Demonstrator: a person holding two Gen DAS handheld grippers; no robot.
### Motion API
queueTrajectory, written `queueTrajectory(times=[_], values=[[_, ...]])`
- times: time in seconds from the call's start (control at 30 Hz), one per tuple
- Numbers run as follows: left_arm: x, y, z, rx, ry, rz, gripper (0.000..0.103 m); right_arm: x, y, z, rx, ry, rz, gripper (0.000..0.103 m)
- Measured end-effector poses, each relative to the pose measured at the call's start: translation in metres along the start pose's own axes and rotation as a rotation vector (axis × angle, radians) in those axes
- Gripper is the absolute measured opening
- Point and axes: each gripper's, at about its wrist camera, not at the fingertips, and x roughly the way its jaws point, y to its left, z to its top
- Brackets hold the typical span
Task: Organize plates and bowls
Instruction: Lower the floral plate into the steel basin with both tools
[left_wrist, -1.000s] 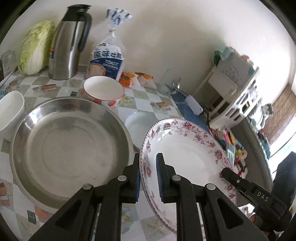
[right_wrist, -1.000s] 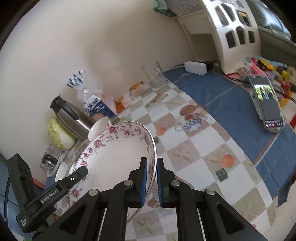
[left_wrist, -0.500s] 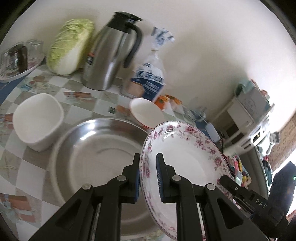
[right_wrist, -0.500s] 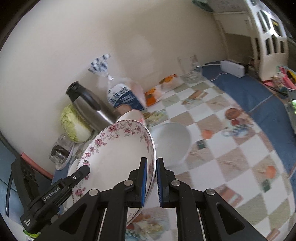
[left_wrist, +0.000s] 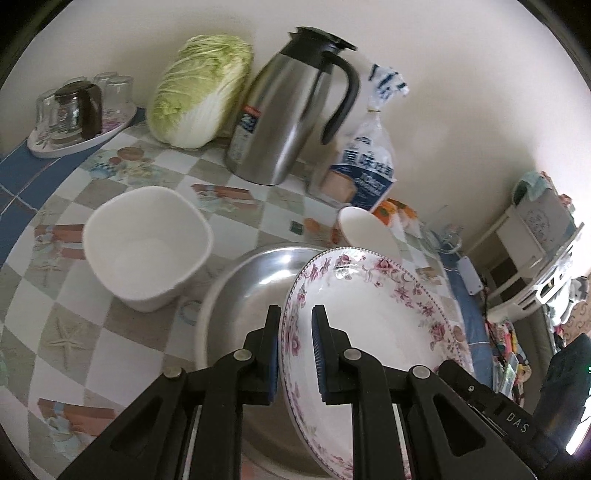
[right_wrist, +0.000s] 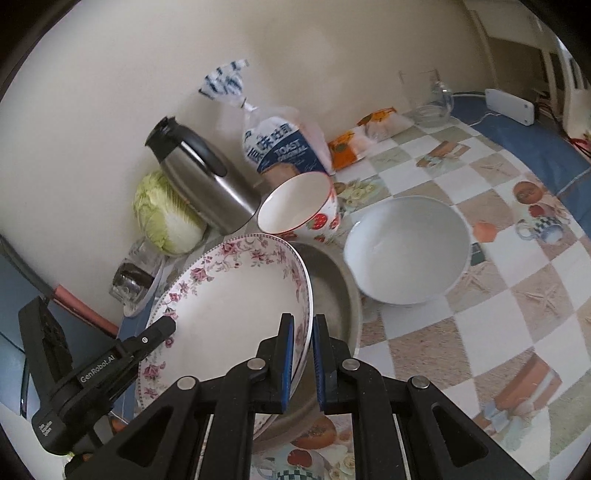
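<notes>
Floral plate (left_wrist: 369, 325) tilted over steel basin (left_wrist: 251, 291) | both grippers' fingers pinch opposite rims

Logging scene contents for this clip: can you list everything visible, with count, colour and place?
floral plate: 1, white with pink flowers, held over the steel pan
steel pan: 1, silver, table centre
square bowl: 1, white, left of the pan
round bowl: 1, pale white, right of the pan
strawberry bowl: 1, white and red, behind the pan
thermos jug: 1, steel and black, by the wall
cabbage: 1, green, left of the jug
toast bag: 1, blue and clear, right of the jug
glasses tray: 1, far left
left gripper: jaws on the plate's rim
right gripper: jaws on the opposite rim
</notes>
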Motion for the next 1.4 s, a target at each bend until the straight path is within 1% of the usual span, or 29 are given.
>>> queueTrajectory(times=[0.2,0.33,0.47,1.07,1.4], values=[[-0.004,0.013,0.001,-0.016,-0.012,0.025,0.016,0.014,0.011,-0.002,-0.035,0.030,0.019,0.011],[-0.001,0.017,0.000,-0.023,-0.002,0.031,0.016,0.020,0.013,-0.002,-0.035,0.044,0.026,0.011],[0.005,0.016,-0.001,-0.031,0.012,0.024,0.016,0.026,0.010,0.000,-0.026,0.057,0.020,0.011],[0.041,0.018,0.002,-0.030,0.071,0.055,0.016,0.051,-0.003,0.008,-0.011,0.088,-0.019,0.011],[0.051,0.016,0.002,-0.028,0.096,0.065,0.016,0.053,-0.004,0.008,-0.014,0.093,-0.044,0.011]])
